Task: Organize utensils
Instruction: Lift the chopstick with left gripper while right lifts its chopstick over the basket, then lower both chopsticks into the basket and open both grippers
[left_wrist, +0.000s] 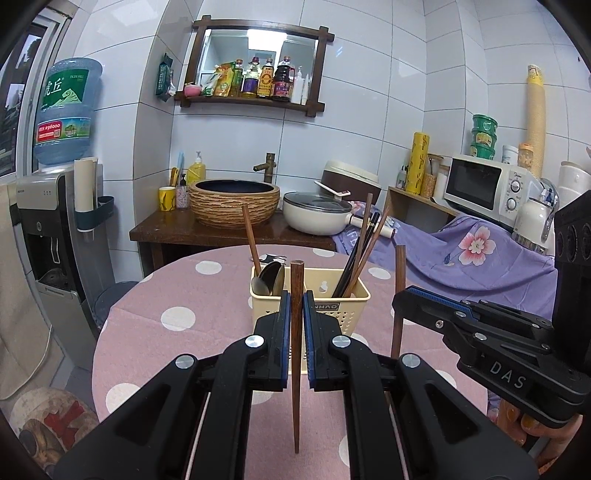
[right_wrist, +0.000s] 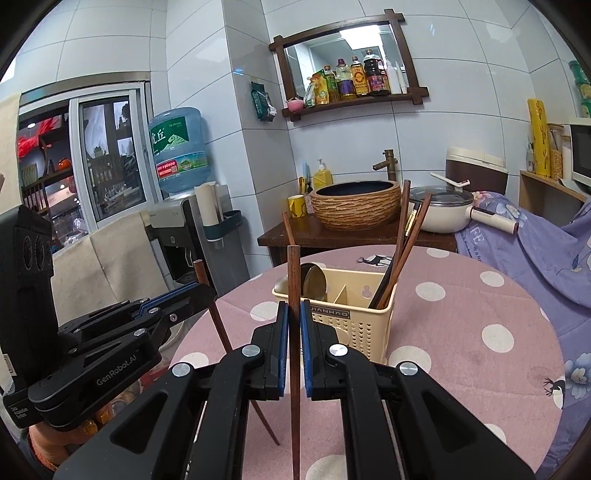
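Observation:
My left gripper (left_wrist: 296, 301) is shut on a brown wooden chopstick (left_wrist: 296, 277) that stands upright, thick end up, above the pink dotted table (left_wrist: 177, 317). Just right of it, my right gripper (left_wrist: 400, 297) holds a second chopstick (left_wrist: 399, 266), also upright. In the right wrist view the right gripper (right_wrist: 294, 306) is shut on this chopstick (right_wrist: 293, 269), and the left gripper (right_wrist: 205, 291) shows at the left with its chopstick (right_wrist: 221, 328) tilted. Beyond both stands a cream utensil caddy (left_wrist: 352, 306) (right_wrist: 369, 321), with spoons (left_wrist: 271, 278) in its left compartment and chopsticks (left_wrist: 364, 251) in its right.
Behind the round table are a dark wooden counter (left_wrist: 173, 229) with a woven basin (left_wrist: 234, 201), and a white lidded pot (left_wrist: 317, 216). A water dispenser (left_wrist: 48, 229) stands at the left. A purple floral cloth (left_wrist: 476, 254) and a microwave (left_wrist: 484, 184) are at the right.

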